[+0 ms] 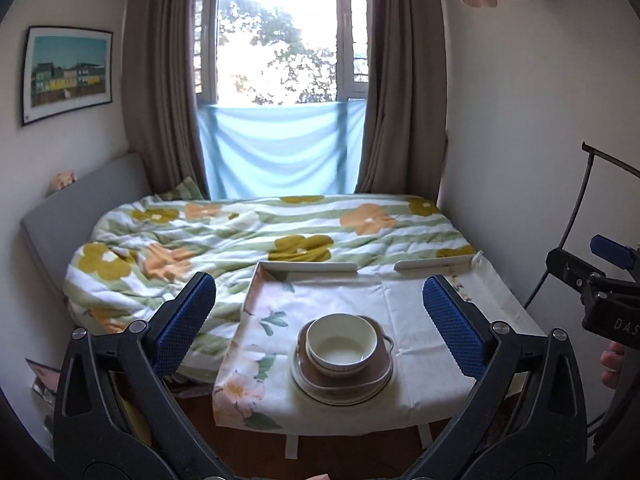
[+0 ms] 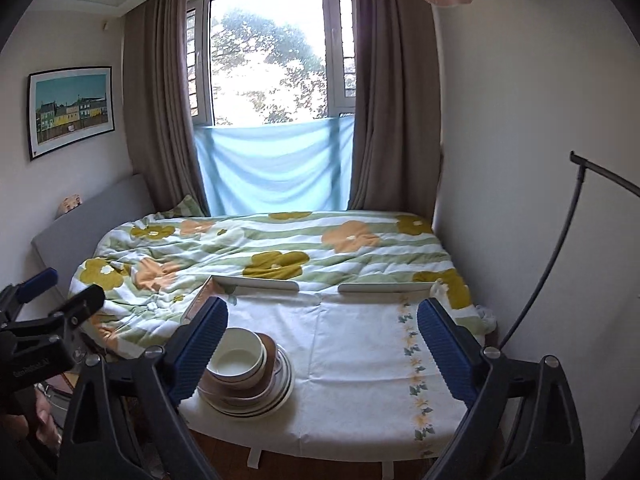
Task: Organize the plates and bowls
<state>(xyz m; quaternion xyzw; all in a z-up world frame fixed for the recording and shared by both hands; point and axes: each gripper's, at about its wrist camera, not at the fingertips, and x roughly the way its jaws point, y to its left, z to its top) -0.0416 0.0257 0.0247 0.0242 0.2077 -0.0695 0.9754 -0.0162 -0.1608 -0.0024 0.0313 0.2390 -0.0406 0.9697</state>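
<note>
Left tool (image 1: 319, 312) gaping wide, empty; right tool (image 2: 322, 342) likewise. Lower centre on floral-clothed worktop (image 1: 404, 300): cream bowl (image 1: 342, 341) nested on brown dish (image 1: 376, 372), stacked over pale plates (image 1: 340, 396).

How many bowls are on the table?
1 that I can tell: a white bowl on top of the stack of plates, near the front edge of the table. More bowls may be hidden in the stack.
</note>
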